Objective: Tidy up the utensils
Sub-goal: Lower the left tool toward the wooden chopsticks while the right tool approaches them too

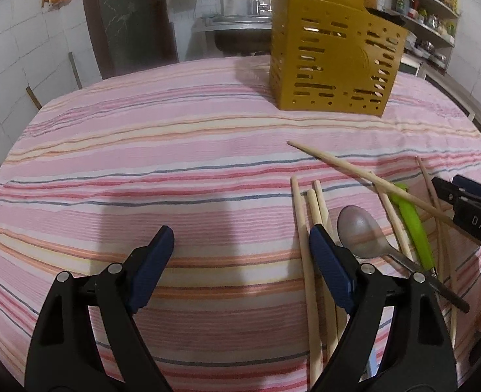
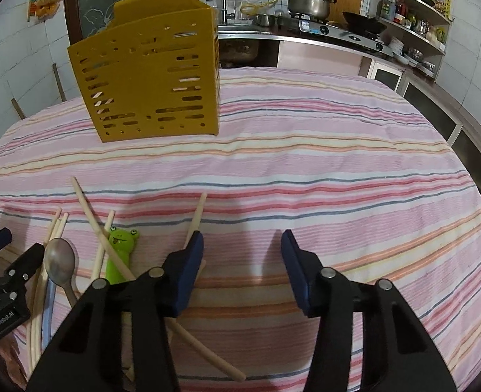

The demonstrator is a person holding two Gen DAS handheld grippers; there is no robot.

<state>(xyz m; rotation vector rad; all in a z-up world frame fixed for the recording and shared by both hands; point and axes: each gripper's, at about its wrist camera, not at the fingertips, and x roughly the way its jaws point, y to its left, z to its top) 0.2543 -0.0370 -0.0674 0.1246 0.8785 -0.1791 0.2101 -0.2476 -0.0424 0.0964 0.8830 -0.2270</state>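
A yellow slotted utensil holder (image 1: 335, 55) (image 2: 149, 81) stands upright at the far side of the striped tablecloth. Several wooden chopsticks (image 1: 309, 261) (image 2: 100, 228), a metal spoon (image 1: 358, 228) (image 2: 59, 261) and a green frog-handled utensil (image 1: 413, 225) (image 2: 121, 251) lie in a loose pile. My left gripper (image 1: 240, 238) is open over bare cloth, its right finger resting beside the chopsticks and spoon. My right gripper (image 2: 242, 238) is open over bare cloth, nothing between its pads; one chopstick (image 2: 196, 215) runs under its left finger.
The tablecloth (image 2: 338, 163) covers a rounded table. Behind it are a sink, a stove with a pot (image 2: 309, 1), and shelves (image 2: 413, 26) along the right wall. The other gripper's fingers (image 1: 449, 192) (image 2: 28, 258) show at each view's edge, over the pile.
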